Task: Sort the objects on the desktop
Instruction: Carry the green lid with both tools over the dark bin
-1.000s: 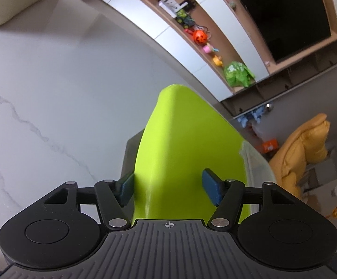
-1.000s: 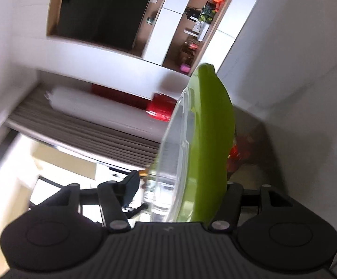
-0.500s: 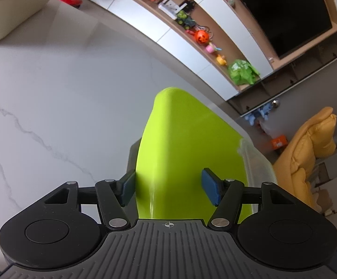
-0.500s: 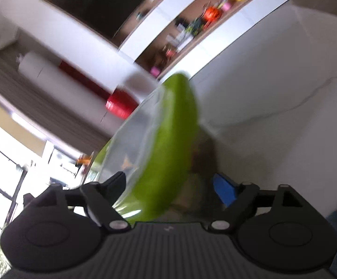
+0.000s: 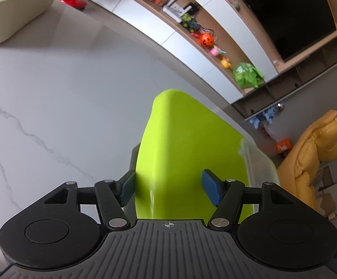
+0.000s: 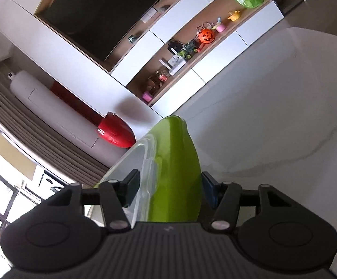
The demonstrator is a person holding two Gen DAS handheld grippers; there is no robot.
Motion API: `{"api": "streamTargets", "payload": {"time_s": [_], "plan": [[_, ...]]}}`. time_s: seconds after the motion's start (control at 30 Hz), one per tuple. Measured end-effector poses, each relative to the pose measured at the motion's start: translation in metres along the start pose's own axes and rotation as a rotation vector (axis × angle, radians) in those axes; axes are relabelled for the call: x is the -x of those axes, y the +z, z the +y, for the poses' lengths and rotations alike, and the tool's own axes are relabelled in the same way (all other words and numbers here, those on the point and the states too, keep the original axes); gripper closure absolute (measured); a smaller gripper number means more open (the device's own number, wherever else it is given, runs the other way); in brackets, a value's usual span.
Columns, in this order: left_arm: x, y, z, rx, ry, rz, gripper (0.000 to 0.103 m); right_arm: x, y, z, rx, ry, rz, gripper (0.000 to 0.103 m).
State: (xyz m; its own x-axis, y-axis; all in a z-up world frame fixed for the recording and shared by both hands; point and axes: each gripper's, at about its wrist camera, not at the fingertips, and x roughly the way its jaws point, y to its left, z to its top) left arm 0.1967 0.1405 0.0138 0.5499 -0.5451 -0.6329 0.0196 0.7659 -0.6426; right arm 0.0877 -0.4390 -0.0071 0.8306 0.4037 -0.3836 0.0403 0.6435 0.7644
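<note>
We pinch the green-lidded box (image 5: 187, 153) edge-up over the tabletop (image 5: 63, 97): left gripper (image 5: 168, 186) clamped, right gripper (image 6: 168, 186) closing onto it.

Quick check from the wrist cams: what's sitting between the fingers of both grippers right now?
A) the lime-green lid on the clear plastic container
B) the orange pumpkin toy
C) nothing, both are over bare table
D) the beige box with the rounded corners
A: the lime-green lid fills the gap of the left gripper, and the right gripper straddles the same lid together with the clear plastic container under it.
</note>
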Motion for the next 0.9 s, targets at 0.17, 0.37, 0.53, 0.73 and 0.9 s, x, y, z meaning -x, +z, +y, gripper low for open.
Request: {"api": "streamTargets", "payload": {"time_s": [0.17,0.37,0.53,0.73,0.9], "plan": [[0.006,-0.002,-0.002,-0.010,0.011,-0.034,0.039,0.005,-0.011,-0.007,-0.011,0.011,-0.027,0.044],[0.021,-0.016,-0.022,-0.118,0.094,-0.088,0.028,0.015,-0.028,-0.007,0.011,-0.003,-0.051,0.032],[0.030,-0.036,-0.055,-0.321,0.242,-0.167,0.028,0.023,-0.035,-0.003,0.029,-0.006,-0.076,0.042],[0.026,-0.040,-0.069,-0.371,0.245,-0.197,0.033,0.013,-0.033,0.004,0.013,-0.017,-0.065,0.043],[0.023,-0.033,-0.078,-0.379,0.190,-0.208,0.055,0.010,-0.032,0.004,0.020,-0.009,-0.081,0.043]]}}
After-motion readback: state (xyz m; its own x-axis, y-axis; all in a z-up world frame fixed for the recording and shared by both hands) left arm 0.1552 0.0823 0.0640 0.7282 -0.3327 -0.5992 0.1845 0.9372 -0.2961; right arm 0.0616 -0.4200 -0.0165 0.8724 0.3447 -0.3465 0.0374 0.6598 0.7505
